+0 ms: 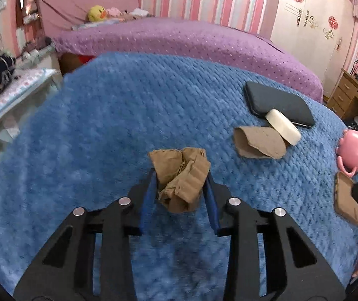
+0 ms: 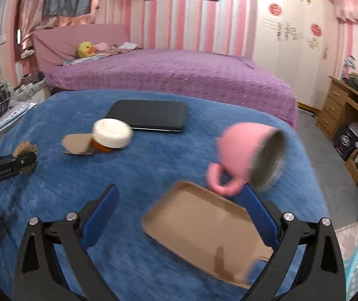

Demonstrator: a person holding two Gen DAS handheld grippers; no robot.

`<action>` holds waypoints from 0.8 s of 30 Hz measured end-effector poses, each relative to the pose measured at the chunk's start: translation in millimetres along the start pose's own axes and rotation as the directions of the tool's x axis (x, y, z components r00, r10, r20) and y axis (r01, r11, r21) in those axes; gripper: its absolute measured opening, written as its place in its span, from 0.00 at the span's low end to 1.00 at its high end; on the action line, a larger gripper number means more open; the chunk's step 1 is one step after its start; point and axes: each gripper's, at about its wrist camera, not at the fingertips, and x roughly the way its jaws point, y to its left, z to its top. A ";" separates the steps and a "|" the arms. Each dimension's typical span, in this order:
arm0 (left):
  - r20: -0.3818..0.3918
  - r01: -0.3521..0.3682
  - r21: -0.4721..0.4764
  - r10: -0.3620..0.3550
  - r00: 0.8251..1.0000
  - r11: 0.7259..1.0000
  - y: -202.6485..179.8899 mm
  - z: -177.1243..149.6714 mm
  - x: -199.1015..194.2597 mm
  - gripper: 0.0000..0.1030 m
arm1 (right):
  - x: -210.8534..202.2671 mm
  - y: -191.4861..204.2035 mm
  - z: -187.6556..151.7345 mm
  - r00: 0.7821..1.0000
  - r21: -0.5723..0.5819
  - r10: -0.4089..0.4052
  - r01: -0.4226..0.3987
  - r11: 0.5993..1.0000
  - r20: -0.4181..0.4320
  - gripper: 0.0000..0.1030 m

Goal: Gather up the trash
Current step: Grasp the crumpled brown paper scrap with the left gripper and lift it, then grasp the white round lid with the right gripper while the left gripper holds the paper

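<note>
In the left wrist view, the left gripper (image 1: pixel 181 183) is closed on a crumpled piece of brown cardboard (image 1: pixel 180 178); its blue pads press the piece from both sides, above the blue blanket (image 1: pixel 103 125) that covers the table. Further right lies a torn cardboard tube (image 1: pixel 259 141), touching a white jar lid (image 1: pixel 283 126) that leans on a black case (image 1: pixel 278 102). A pink mug (image 1: pixel 353 150) lies near the right edge, just beside a flat cardboard sheet (image 1: pixel 345 198).

In the right wrist view, the right gripper (image 2: pixel 181 200) stands wide open and grips nothing. The flat cardboard sheet (image 2: pixel 204 228) lies on the blanket between its fingers, nearer to the right finger (image 2: pixel 261 213); contact I cannot tell because of blur. The pink mug (image 2: pixel 246 155) lies on its side just behind the sheet.
</note>
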 end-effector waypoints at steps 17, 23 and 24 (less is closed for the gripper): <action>0.075 -0.182 -0.047 0.185 0.980 0.982 52.0 12.0 -15.5 0.34 | 114.3 72.4 67.0 0.988 0.001 0.122 -0.122 0.992 -0.097 0.76; 0.066 -0.174 -0.067 0.178 0.982 0.983 56.4 12.8 -16.2 0.34 | 124.9 74.4 65.8 0.973 0.033 0.193 -0.191 0.981 -0.126 0.59; 0.067 -0.171 -0.070 0.175 0.982 0.983 56.6 12.7 -17.4 0.34 | 121.4 73.7 65.4 0.976 0.029 0.187 -0.184 0.982 -0.114 0.59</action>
